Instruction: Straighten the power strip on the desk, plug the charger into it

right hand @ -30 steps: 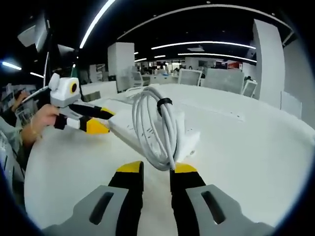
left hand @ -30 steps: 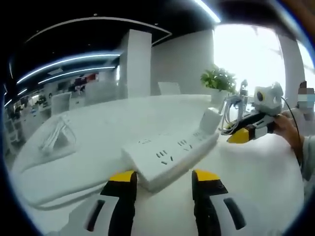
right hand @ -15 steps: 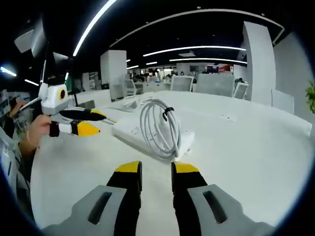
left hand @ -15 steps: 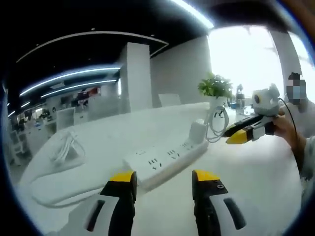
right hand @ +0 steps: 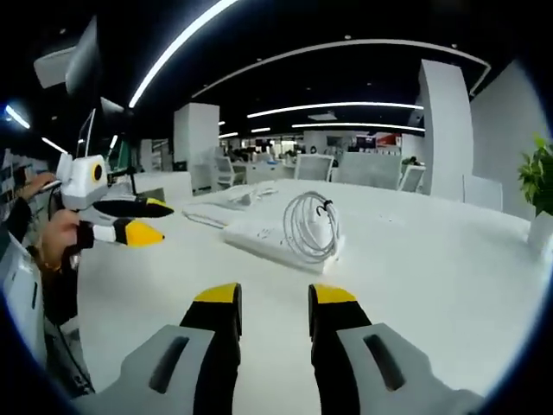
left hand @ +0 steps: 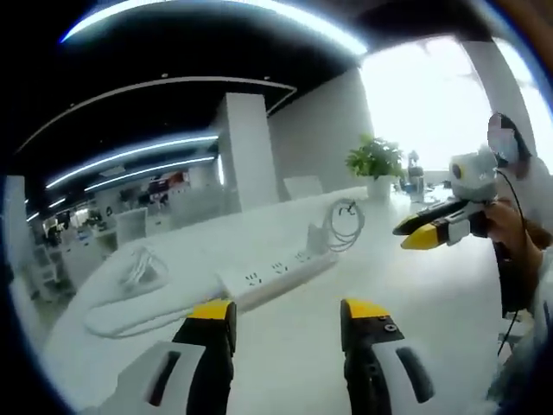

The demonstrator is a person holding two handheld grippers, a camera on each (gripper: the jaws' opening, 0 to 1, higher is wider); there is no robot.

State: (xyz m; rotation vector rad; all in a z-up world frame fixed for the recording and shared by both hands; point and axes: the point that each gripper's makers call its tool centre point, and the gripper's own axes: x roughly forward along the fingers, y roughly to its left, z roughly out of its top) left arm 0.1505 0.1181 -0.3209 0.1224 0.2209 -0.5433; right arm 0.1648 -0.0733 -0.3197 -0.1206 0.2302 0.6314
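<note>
Open-plan office with strip ceiling lights, white pillars and a potted plant (left hand: 377, 161) forms the background; a broad white bench (right hand: 432, 277) carries the task's things. Power strip (left hand: 275, 276) lies ahead of the left gripper (left hand: 287, 313), well apart from it, its long axis running from near left to far right across that gripper's line of sight. At its far right end stands the charger (left hand: 316, 236) with a coiled white cable (left hand: 343, 223) against it; whether it is seated in a socket cannot be told. From the right gripper (right hand: 273, 296), the charger (right hand: 327, 226) and coil are straight ahead, at the near end of the strip (right hand: 263, 238). By this judgement, the right gripper is nearer the charger, the left nearer the strip's body. Both grippers are empty with jaws apart. No brand or writing is legible; only socket slots show.
</note>
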